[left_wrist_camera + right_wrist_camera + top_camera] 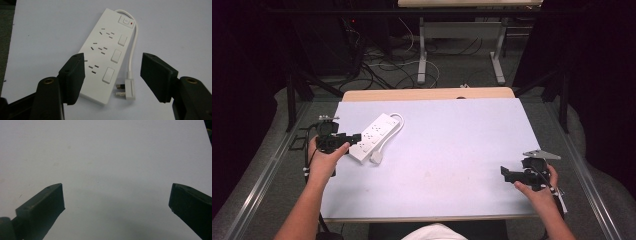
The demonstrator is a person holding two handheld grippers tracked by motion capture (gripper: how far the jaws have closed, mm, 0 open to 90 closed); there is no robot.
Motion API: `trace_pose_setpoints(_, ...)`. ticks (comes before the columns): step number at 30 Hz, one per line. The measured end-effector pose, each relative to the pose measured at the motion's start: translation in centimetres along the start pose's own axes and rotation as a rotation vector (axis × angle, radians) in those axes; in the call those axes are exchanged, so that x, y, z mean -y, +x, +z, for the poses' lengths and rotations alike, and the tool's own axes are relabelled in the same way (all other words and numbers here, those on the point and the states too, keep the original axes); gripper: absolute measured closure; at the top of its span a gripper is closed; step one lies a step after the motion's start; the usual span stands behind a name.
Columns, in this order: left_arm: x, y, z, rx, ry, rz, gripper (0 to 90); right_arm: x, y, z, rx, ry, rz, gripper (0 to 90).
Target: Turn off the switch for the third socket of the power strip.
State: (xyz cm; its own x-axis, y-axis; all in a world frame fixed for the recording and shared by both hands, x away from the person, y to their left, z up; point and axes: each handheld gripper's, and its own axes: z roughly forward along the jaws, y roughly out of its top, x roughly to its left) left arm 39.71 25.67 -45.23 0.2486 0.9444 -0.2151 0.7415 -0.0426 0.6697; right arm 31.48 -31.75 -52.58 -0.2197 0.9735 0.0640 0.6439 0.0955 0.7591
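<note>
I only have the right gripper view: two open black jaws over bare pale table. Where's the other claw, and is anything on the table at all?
Observer: The left claw sits at the table's left side, at the near end of a white power strip.
Operator: Is it gripping the strip?
Observer: No. In the left gripper view its jaws stand wide apart, with the strip's near end and its plug between them, neither clamped.
Operator: Is the strip plugged in anywhere?
Observer: No. The cord loops from the strip's far end back along its side, and the plug lies loose on the table with its pins bare.
</note>
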Motion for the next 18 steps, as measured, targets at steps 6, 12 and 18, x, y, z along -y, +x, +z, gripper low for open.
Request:
trace_pose_setpoints(6, -0.5, -0.1, 0.4, 0.001, 0.013, -0.02, 40.0, 0.0, 0.0, 0.0, -0.001, 0.0, -0.001, 0.0)
trace_pose_setpoints(12, -0.8, 0.1, 0.7, -0.003, 0.028, -0.025, 43.6, 0.0, -0.1, 0.0, -0.003, 0.005, -0.006, 0.0)
trace_pose_setpoints(18, -1.2, 0.3, 1.1, -0.006, 0.047, -0.043, 46.4, 0.0, 0.0, 0.0, -0.003, 0.002, -0.003, 0.0)
